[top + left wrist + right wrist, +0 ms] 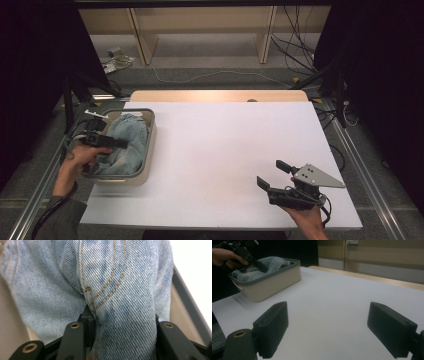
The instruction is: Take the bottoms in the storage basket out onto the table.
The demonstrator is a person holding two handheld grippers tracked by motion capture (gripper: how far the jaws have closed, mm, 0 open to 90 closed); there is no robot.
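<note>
The jeans [122, 142] I'm working on are light blue, faded denim, bunched and crumpled inside the cream basket with the grey rim [148, 150] at the left edge of the counter. A fold with tan double stitching [110, 282] stands up between my left fingers [87, 320], pinched there. The heap rises slightly above the rim.

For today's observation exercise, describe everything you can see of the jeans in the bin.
The jeans are pale, faded blue denim with a visible twill weave and tan double stitching along a curved seam. They lie crumpled and bunched inside the cream bin with its grey rim, at the left of the white table, rising slightly above the rim. The left gripper reaches into the bin; a thick fold of denim stands between its black jaws, which press it on both sides.
</note>
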